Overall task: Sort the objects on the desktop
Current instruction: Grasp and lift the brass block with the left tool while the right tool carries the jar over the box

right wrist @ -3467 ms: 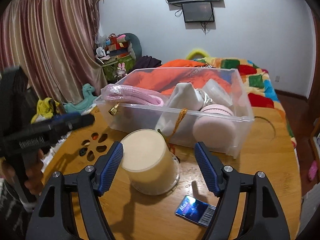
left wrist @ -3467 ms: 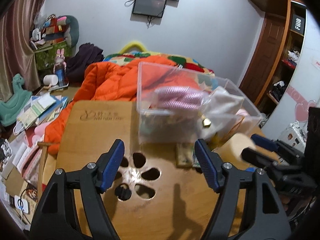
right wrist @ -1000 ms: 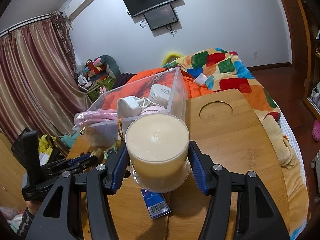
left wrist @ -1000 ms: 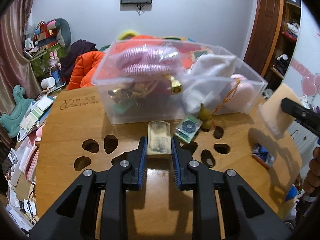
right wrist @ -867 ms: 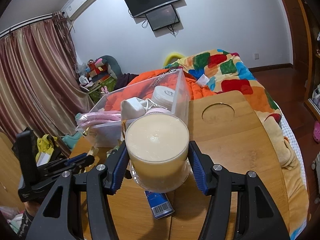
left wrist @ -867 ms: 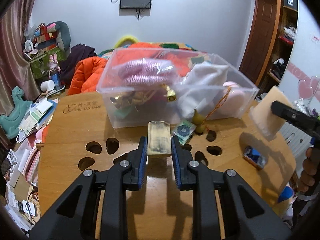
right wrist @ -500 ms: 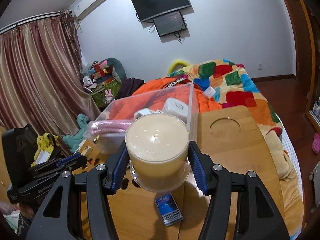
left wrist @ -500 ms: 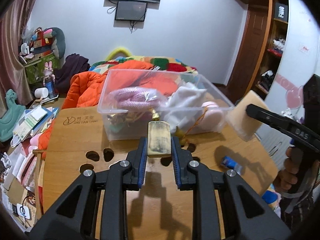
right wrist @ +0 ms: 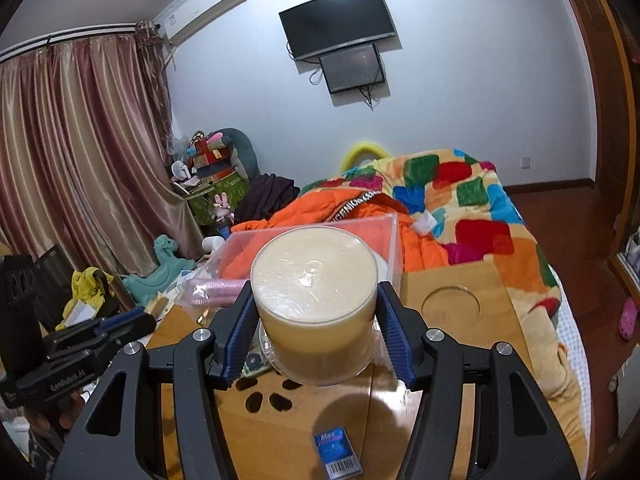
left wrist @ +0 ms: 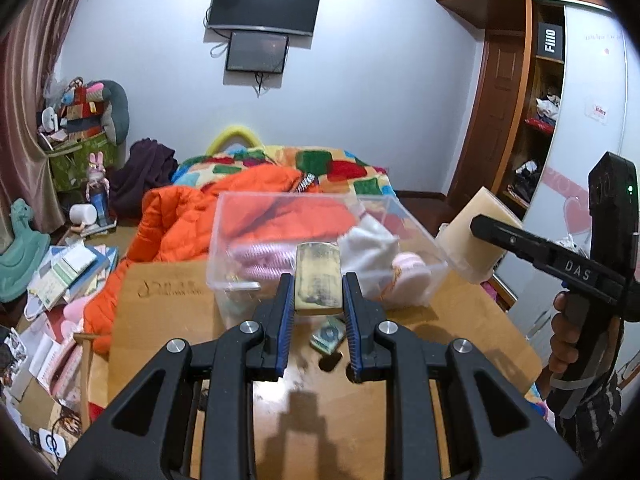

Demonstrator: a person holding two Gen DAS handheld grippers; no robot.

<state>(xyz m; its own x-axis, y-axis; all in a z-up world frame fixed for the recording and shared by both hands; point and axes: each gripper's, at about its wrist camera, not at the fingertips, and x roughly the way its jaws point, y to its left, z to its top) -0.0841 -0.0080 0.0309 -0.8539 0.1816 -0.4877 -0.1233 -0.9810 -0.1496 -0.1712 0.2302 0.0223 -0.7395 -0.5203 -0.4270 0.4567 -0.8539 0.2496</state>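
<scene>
My left hand-held gripper (left wrist: 318, 300): ribbed blue pads clamped on flat yellowish rectangular block (left wrist: 318, 278), worn surface, held above wooden table (left wrist: 168, 300), just near clear plastic bin (left wrist: 256, 216). My right hand-held gripper (right wrist: 316, 320): clamped on smooth cream cylinder (right wrist: 316, 292) in clear round casing, glossy top, raised over table. Small blue barcode card (right wrist: 336, 450) flat on table, near side.

We read "DAS" in white on the right gripper (left wrist: 460, 236) and "Fiiio" on a black box (left wrist: 551, 41) in the cupboard. "GenRobot.AI" stands on the left gripper (right wrist: 132, 322), "Max" on a blue card (right wrist: 335, 449) at the table's (right wrist: 460, 420) near edge.
</scene>
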